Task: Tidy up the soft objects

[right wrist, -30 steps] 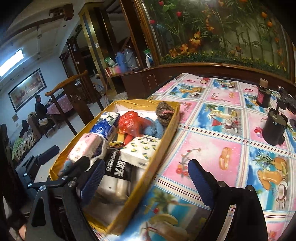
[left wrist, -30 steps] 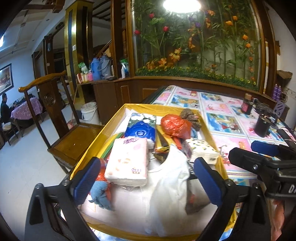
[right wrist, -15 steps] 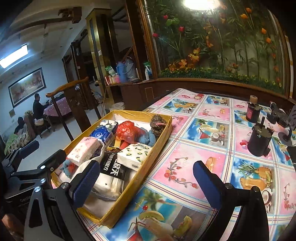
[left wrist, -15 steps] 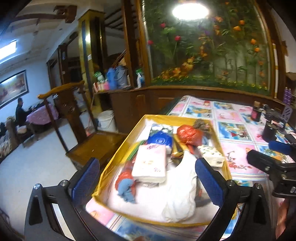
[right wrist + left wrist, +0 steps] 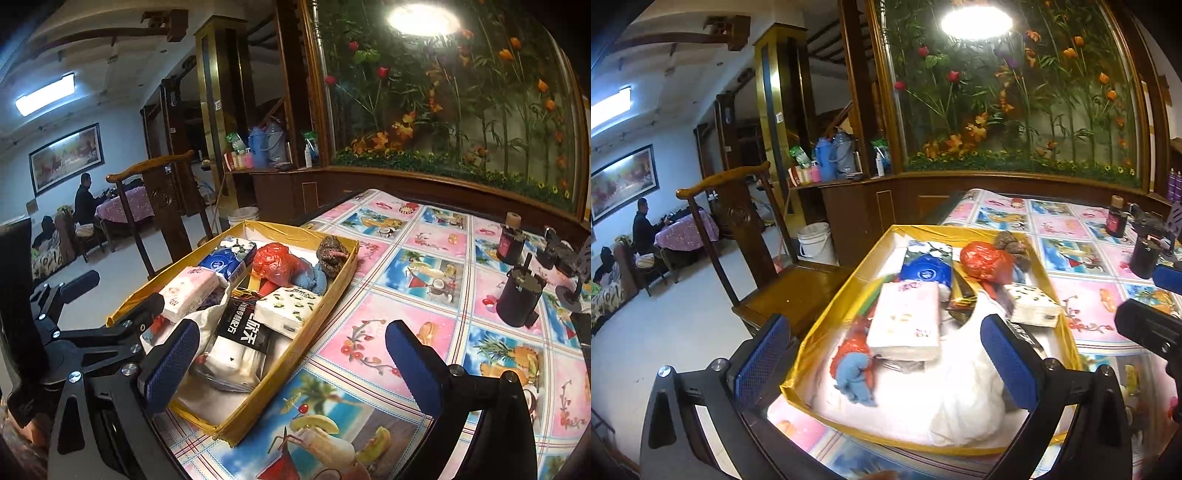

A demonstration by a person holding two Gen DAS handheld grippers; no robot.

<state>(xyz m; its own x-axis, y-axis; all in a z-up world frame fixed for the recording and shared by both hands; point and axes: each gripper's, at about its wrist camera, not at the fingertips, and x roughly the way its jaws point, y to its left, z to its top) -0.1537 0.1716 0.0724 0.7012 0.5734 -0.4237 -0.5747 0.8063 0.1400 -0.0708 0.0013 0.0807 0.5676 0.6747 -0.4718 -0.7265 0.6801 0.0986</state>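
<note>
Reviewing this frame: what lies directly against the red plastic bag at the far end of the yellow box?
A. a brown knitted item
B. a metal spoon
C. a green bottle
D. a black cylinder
A: the brown knitted item sits right beside the red plastic bag at the far end of the yellow box; the black cylinder stands out on the tablecloth.

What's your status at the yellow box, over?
Left gripper open, empty. Right gripper open, empty. Yellow box packed: pink tissue pack, red plastic bag, white bag. Nothing blocking.
</note>
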